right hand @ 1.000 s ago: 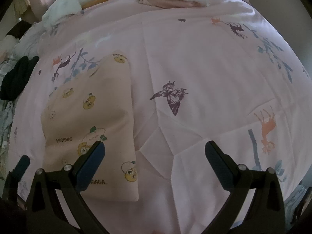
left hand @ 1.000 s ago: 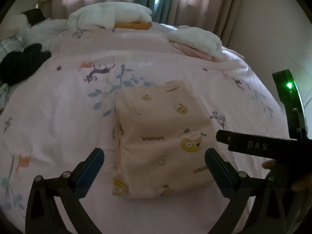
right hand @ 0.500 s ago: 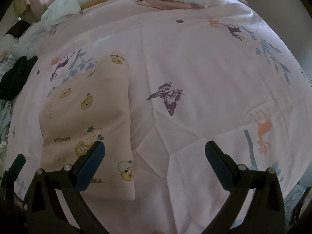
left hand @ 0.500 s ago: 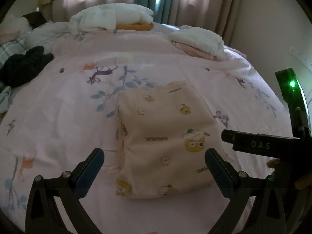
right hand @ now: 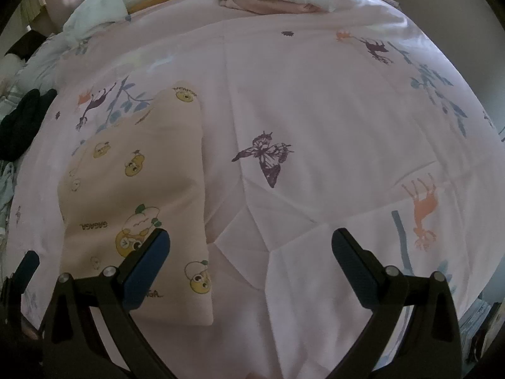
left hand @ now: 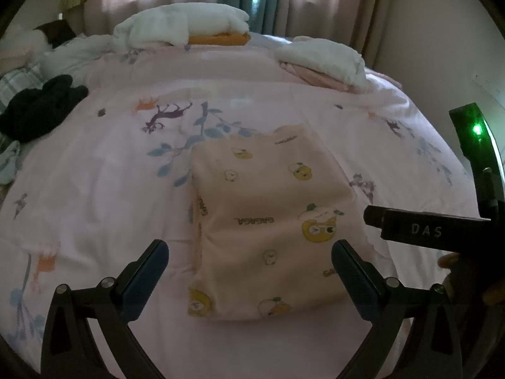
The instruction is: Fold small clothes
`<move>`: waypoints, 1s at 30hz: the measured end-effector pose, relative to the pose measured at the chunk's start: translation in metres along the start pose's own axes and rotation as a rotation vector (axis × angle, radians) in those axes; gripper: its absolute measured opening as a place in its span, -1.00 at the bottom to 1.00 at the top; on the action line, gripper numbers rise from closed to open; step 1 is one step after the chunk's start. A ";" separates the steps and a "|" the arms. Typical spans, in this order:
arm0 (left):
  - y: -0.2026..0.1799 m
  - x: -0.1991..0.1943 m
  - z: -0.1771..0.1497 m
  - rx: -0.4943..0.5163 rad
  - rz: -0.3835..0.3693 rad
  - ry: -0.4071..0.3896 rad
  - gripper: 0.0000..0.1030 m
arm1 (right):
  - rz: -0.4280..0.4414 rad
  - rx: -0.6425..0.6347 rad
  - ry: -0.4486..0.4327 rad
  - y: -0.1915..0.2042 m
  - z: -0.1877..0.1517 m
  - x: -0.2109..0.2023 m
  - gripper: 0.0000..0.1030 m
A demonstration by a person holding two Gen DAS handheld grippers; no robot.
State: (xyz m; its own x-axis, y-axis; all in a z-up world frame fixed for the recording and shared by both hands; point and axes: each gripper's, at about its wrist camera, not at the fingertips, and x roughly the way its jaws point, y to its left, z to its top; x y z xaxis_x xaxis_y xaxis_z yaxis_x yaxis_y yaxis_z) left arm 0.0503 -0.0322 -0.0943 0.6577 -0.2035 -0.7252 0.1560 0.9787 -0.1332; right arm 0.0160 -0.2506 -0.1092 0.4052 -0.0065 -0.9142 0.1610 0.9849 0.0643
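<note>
While spread above folded garment (left hand: 271, 221), both tools empty

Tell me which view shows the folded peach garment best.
The left wrist view: the folded peach garment lies centred and whole. The right wrist view shows it off to the left, partly behind a finger.

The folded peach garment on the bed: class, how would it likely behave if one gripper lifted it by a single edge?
The folded peach garment is thin soft cloth, so it would probably droop and unfold. Its stacked layers look loose, so they may slide apart. It lies on a soft pink bedsheet, so pushing could bunch it.
</note>
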 end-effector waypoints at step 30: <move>0.001 0.002 0.000 0.015 0.009 0.007 0.97 | -0.002 -0.029 0.010 0.009 -0.004 0.000 1.00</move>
State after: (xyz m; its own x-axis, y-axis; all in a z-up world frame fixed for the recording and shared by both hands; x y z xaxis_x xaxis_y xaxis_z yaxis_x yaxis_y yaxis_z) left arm 0.0516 -0.0314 -0.0957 0.6543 -0.1941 -0.7309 0.1608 0.9801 -0.1163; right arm 0.0136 -0.2412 -0.1107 0.3960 -0.0068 -0.9182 0.1353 0.9895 0.0511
